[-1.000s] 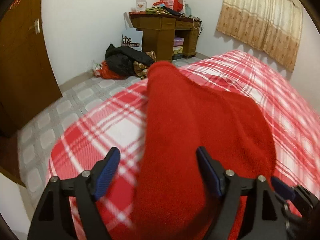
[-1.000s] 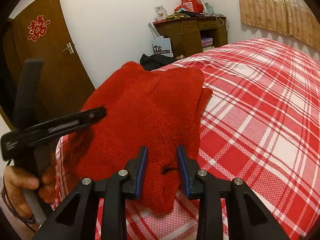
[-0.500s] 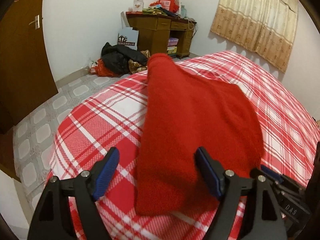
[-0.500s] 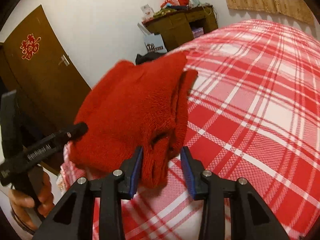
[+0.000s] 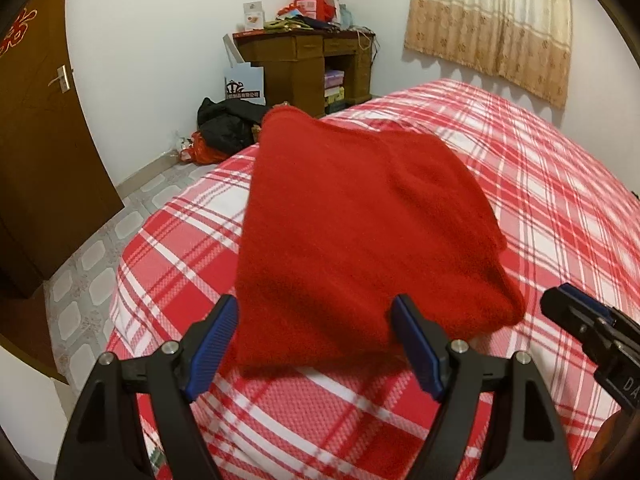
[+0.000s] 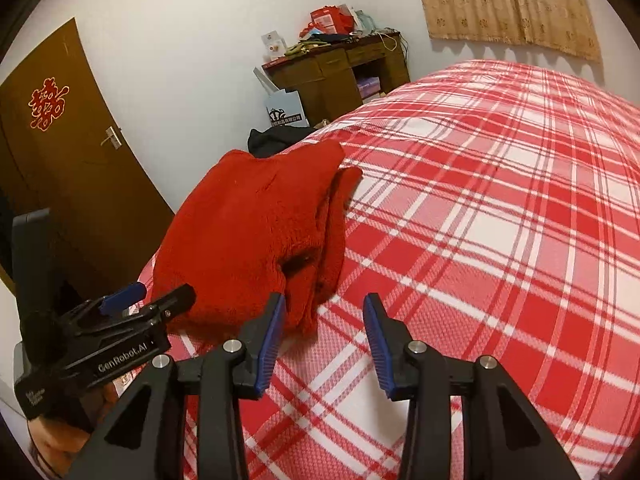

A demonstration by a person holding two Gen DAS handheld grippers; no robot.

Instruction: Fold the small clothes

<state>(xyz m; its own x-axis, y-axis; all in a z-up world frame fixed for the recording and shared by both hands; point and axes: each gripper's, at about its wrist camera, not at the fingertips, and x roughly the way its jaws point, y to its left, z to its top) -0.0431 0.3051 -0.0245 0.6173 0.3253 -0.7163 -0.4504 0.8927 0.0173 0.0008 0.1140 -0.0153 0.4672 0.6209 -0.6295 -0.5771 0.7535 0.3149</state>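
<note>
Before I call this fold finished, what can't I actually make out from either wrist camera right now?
- Underside and inner layers of the red garment: its own top layer covers them in both views.
- Its near edge, left wrist view: blurred, partly behind the left gripper fingers.
- Garment type, sleeves: not readable.
- Items on the desk: too small.
- Bed right side: cut off by the frame edge.

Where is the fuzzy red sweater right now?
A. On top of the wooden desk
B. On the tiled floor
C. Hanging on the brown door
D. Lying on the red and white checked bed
D: the red sweater lies folded on the checked bed cover, with neither the left gripper nor the right gripper gripping it.
</note>
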